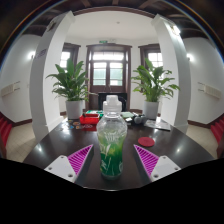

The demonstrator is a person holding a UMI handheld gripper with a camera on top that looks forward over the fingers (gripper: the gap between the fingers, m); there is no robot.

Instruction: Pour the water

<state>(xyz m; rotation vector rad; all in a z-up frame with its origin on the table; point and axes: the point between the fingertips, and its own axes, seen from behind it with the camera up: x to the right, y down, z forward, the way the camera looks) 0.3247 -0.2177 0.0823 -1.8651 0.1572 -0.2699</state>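
A clear plastic bottle [111, 140] with a white cap and a green label stands upright on the dark table [170, 145]. It stands between the fingers of my gripper [111, 160], with a clear gap to the pink pad on either side. Both fingertips [72, 160] reach about level with the bottle's lower half. The gripper is open and touches nothing.
Beyond the bottle lie a red and green box [90, 119], a pink disc [146, 141] and small items near the table's far edge. Two potted plants [72, 85] flank a dark door at the back of the room.
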